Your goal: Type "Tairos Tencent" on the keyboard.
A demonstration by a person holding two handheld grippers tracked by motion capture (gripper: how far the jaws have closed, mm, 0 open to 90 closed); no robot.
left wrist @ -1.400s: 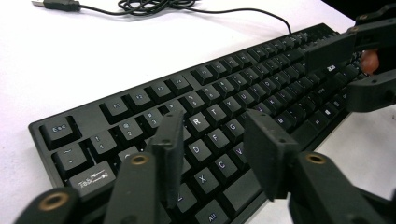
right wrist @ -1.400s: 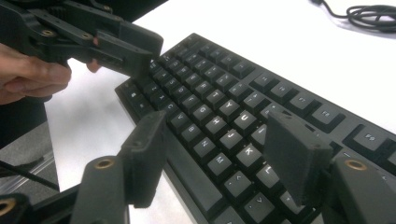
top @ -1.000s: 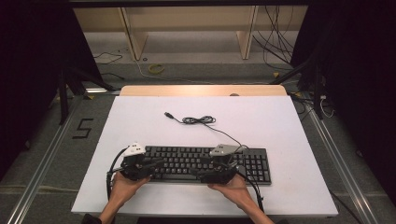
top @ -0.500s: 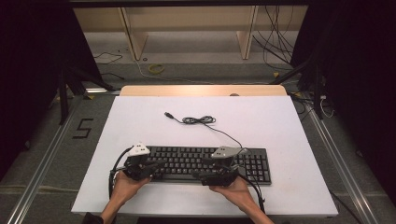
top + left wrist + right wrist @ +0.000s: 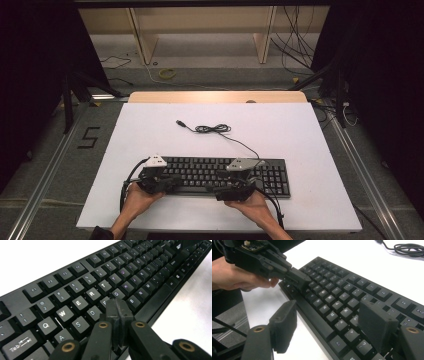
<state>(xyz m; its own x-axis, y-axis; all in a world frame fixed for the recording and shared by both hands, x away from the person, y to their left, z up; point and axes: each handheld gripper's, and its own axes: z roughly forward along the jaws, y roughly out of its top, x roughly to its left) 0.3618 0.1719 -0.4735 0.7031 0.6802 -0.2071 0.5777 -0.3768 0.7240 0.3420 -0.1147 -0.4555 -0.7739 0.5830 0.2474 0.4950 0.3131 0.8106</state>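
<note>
Black keyboard [image 5: 220, 174] lies flat on the white tabletop [image 5: 300, 130], lower centre of the high view, long side running left-right. Its cable [image 5: 215, 129] runs up from the back edge to a loose coil and a free plug in mid-frame.

Left claw [image 5: 172, 181] sits at the keyboard's lower-left corner in the high view, held by the left hand [image 5: 137, 197]. In the left gripper view the left claw [image 5: 118, 312] has its jaws pressed together with nothing between them, the tip over the F/G keys of the keyboard [image 5: 140, 272]; contact with a key can't be told. In the right gripper view it shows upper left [image 5: 299, 278], tip over the keys near the keyboard's far end.

Right claw [image 5: 222, 190] is at the front edge of the keyboard, lower centre-right of the high view, held by the right hand [image 5: 252, 205]. In the right gripper view the right claw [image 5: 328, 326] is spread wide: one jaw low left over the bare tabletop just beside the front edge, the other low right over the keys. The space-bar row of the keyboard [image 5: 342, 290] lies between them. Nothing pinched.
</note>
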